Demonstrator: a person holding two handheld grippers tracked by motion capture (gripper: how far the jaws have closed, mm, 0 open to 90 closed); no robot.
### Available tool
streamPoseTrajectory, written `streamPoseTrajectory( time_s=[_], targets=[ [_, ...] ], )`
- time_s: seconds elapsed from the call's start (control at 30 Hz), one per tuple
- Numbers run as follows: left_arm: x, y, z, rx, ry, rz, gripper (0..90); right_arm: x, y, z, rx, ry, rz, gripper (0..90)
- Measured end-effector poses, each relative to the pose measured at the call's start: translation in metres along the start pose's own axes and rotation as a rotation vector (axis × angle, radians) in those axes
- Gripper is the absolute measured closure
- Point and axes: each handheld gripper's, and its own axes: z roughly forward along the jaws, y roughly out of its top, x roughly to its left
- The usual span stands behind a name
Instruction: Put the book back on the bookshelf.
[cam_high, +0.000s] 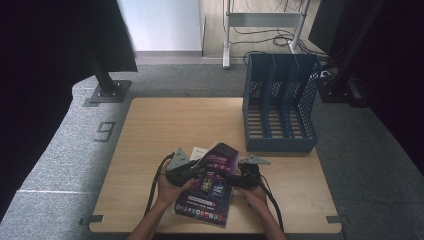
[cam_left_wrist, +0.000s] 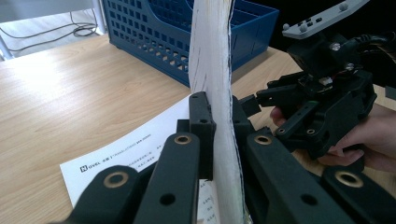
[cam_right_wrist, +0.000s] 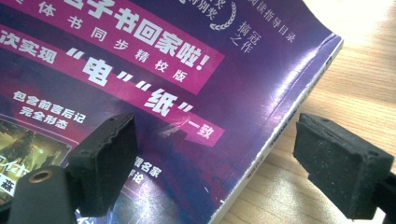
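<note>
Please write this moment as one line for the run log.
left gripper: shut on book | right gripper: open, jaws either side of book spine | blue file rack: behind | paper sheet: on table

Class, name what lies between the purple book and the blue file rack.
Bare wooden table separates the purple book from the blue file rack, seen in the high view.

Both forearms reach in side by side; the left gripper (cam_high: 196, 167) has its jaws clamped tight, the right gripper (cam_high: 231, 176) spreads its jaws wide.
</note>
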Motion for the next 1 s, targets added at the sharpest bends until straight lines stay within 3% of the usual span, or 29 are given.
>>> streamPoseTrajectory(
  time_s=[0.2,0.6,0.7,1.0],
  targets=[
    [-0.0009,0.0007,-0.0010,-0.005,-0.001,0.001,86.2,-0.0003,0.0002,-0.0001,0.002,0.006,0.005,12.9],
    [-0.0085,0.0085,-0.0090,-0.026,-0.017,0.029,86.2,-0.0004,0.0020,-0.0012,-0.006,0.065,0.034,12.8],
    [-0.0076,0.0079,-0.0083,-0.024,-0.018,0.027,86.2,0.0016,0.0016,-0.0009,-0.007,0.084,0.027,14.0],
    [0.0007,0.0065,-0.0080,0.004,-0.024,-0.011,86.0,0.0039,0.0018,-0.0022,-0.015,0.061,0.021,18.4]
  ],
)
